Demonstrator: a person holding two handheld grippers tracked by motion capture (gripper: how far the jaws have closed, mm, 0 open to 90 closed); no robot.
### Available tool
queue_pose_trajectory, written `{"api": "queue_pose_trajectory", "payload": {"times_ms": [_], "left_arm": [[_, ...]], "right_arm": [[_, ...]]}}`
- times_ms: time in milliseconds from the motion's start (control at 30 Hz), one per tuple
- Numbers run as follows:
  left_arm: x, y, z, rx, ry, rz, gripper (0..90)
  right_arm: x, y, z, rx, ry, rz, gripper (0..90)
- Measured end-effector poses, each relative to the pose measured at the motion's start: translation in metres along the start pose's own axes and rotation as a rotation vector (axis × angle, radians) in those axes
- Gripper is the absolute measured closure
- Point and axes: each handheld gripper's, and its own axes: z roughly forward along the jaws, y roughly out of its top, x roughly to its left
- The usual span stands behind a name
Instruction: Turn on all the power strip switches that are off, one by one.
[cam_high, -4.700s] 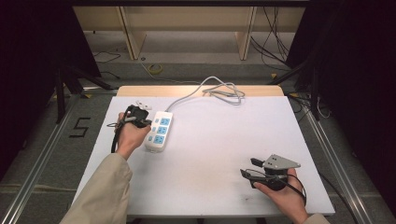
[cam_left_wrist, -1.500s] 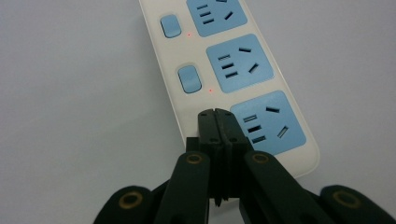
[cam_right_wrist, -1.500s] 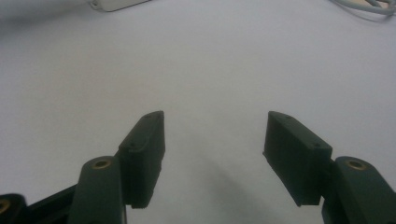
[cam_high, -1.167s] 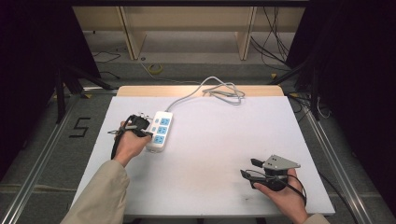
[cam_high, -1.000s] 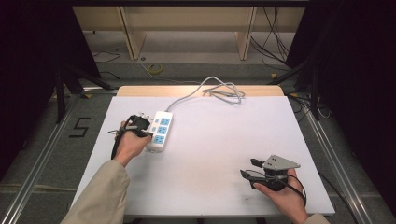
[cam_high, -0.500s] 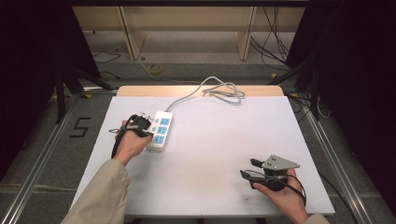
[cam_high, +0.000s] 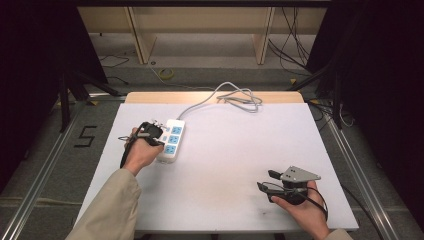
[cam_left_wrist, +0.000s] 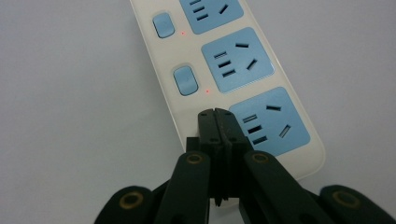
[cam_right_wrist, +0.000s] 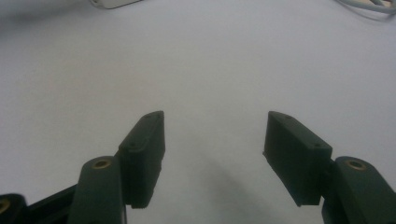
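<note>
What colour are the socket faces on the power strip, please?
Light blue socket faces on the white power strip, clearest in the left gripper view.

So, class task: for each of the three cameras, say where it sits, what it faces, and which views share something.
High view: above the table's near edge, looking forward and down; both forearms, left hand-held gripper, right hand-held gripper.
Left gripper view: rides the left one; shut jaws over the power strip.
Right gripper view: rides the right one; open jaws over the white table.
All three share the power strip.

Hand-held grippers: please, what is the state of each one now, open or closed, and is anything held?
Left hand-held gripper: closed, nothing held, tips over the power strip at its nearest switch.
Right hand-held gripper: open, empty, above the white table.
</note>
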Motion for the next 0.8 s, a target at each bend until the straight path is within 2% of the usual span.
{"api": "queue_pose_trajectory", "payload": {"times_ms": [300, 500, 800], "left_arm": [[0.0014, -0.0003, 0.0001, 0.000, -0.010, -0.012, 90.0], [0.0004, 0.0007, 0.0018, -0.001, 0.005, -0.004, 90.0], [0.0007, 0.0006, 0.0016, -0.001, 0.005, -0.002, 90.0]], "right_arm": [[0.0000, -0.0002, 0.0002, 0.002, 0.001, -0.002, 39.2], [0.0001, -0.0002, 0.0002, 0.002, 0.001, -0.004, 39.2], [-0.0001, -0.0003, 0.0001, 0.003, 0.000, -0.002, 39.2]]}}
